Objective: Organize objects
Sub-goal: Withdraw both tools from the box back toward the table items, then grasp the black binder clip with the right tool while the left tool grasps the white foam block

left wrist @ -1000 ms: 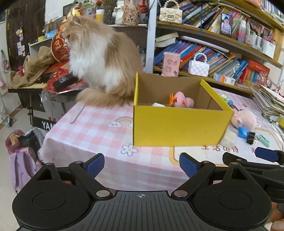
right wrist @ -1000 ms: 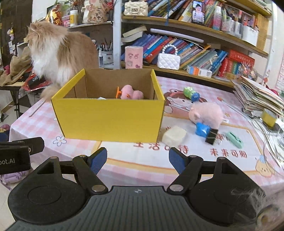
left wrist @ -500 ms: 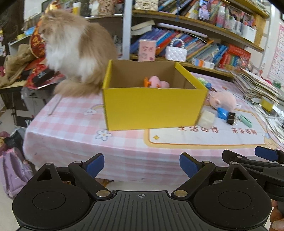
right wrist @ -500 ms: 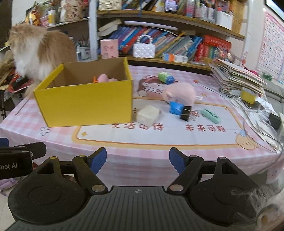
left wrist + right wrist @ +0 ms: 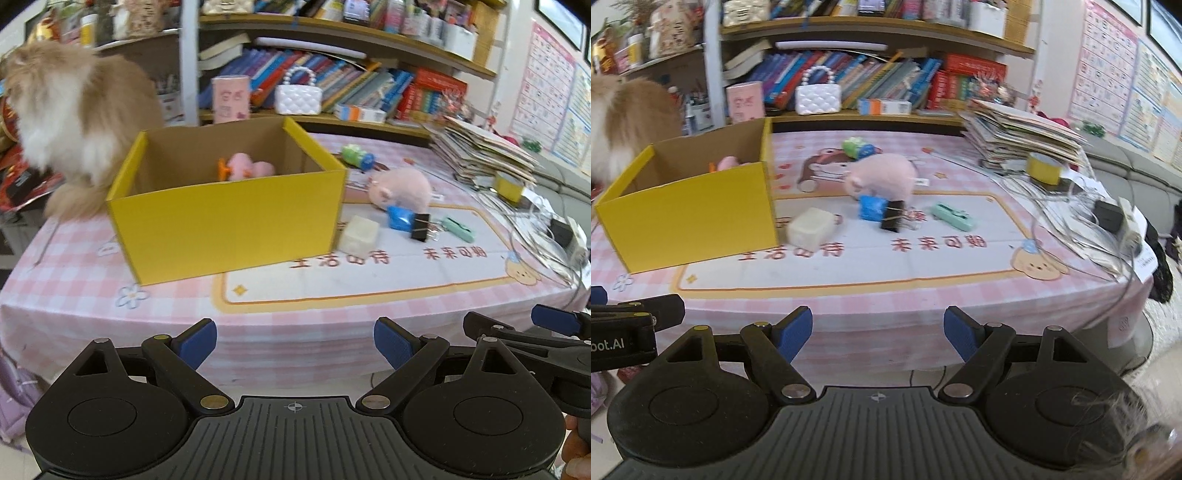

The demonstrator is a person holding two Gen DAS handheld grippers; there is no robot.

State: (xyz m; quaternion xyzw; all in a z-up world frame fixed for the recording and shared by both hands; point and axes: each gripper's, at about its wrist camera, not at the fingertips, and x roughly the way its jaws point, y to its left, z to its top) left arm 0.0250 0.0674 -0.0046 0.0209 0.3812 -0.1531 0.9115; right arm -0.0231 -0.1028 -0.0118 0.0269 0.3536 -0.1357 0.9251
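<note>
A yellow cardboard box stands on the pink checked table with a pink toy inside. To its right lie a white block, a pink plush pig, a blue item with a black binder clip, a green clip and a green-blue toy. My left gripper and right gripper are both open and empty, held before the table's front edge.
A fluffy cat sits at the table's back left, beside the box. A paper stack, a yellow tape roll and cables crowd the right side. Bookshelves stand behind.
Both grippers have swung to the right and drawn back from the table; the box now sits further left in both views and more of the table's right side shows.
</note>
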